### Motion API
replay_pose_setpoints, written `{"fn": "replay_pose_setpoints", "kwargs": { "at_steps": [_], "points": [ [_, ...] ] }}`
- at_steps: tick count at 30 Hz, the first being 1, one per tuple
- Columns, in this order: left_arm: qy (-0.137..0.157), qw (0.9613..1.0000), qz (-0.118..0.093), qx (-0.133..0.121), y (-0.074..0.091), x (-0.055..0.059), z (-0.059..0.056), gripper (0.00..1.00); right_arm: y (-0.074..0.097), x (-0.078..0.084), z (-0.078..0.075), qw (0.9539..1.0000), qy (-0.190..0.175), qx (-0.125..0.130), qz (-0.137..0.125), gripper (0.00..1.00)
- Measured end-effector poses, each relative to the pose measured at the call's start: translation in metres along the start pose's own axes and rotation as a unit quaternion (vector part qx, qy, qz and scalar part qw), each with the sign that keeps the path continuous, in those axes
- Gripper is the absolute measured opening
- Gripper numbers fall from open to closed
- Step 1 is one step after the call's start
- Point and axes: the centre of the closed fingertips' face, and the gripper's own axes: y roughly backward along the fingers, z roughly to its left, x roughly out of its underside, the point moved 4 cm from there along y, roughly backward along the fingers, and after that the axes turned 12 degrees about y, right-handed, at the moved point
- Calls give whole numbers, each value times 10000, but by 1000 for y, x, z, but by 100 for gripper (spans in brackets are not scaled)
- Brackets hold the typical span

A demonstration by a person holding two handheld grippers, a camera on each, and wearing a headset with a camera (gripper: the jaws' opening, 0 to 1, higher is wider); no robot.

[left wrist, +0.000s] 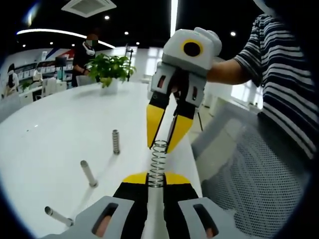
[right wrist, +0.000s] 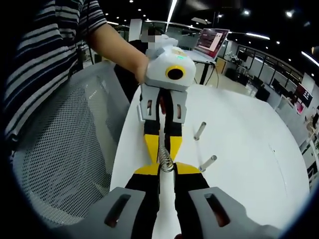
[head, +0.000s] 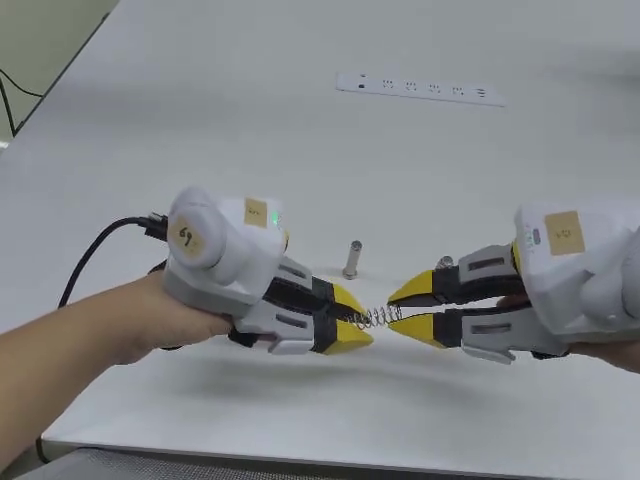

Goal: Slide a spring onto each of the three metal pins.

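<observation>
Handover: left tongs (head: 366, 323) and, seemingly, right tongs (head: 393, 312) pinch one spring (head: 381, 318); next, thread it onto the eleven-o'clock bare pin (head: 352, 258).

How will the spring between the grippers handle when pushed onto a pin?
Thin open coils: the spring probably bends or buckles if pushed off-axis. It juts from the left gripper without sagging, so likely light. Being round, it may roll on the smooth table if dropped.
</observation>
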Motion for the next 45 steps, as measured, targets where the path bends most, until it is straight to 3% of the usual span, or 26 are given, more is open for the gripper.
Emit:
{"fn": "replay_pose_setpoints", "kwargs": {
  "at_steps": [18,32,45],
  "points": [
    [-95,9998,129,-126,0,1,4,3,-6,-17,-4,9996,244,91,-72,7],
    [-120,9998,115,-127,-2,-1,1,3,-12,-34,-7,9988,271,227,-349,7],
    [-100,9997,138,-157,0,1,1,3,-15,-35,-7,9983,380,281,-341,7]
  ]
}}
